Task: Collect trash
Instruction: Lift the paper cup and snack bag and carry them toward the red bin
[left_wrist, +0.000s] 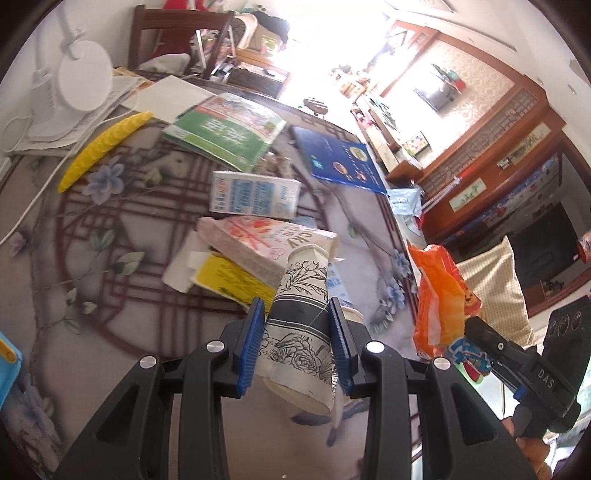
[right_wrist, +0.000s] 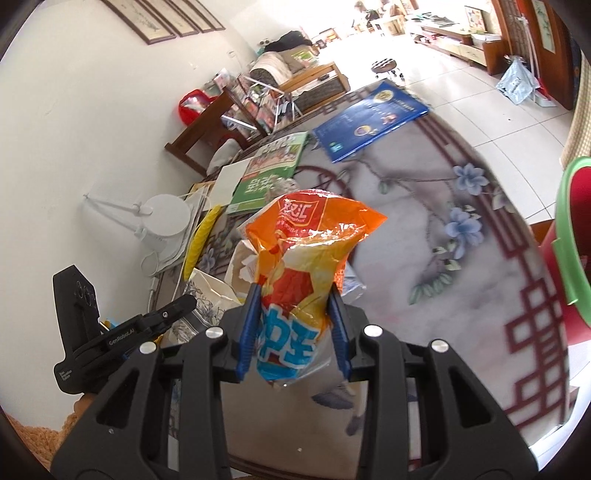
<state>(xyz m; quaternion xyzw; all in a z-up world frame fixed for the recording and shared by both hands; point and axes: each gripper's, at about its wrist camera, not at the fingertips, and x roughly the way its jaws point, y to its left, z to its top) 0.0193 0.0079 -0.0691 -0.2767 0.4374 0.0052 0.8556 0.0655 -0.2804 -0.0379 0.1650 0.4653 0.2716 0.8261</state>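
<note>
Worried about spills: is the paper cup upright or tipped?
Tipped: the paper cup lies slanted between the left tongs, base toward the camera. Contents: cannot tell.

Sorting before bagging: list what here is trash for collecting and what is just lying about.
Trash for the job:
- paper cup, shut in the left tongs
- orange snack bag, shut in the right tongs
- pink wrapper
- yellow wrapper
- blue-and-white carton, probably

Just lying about:
- blue book
- green book
- white lamp
</note>
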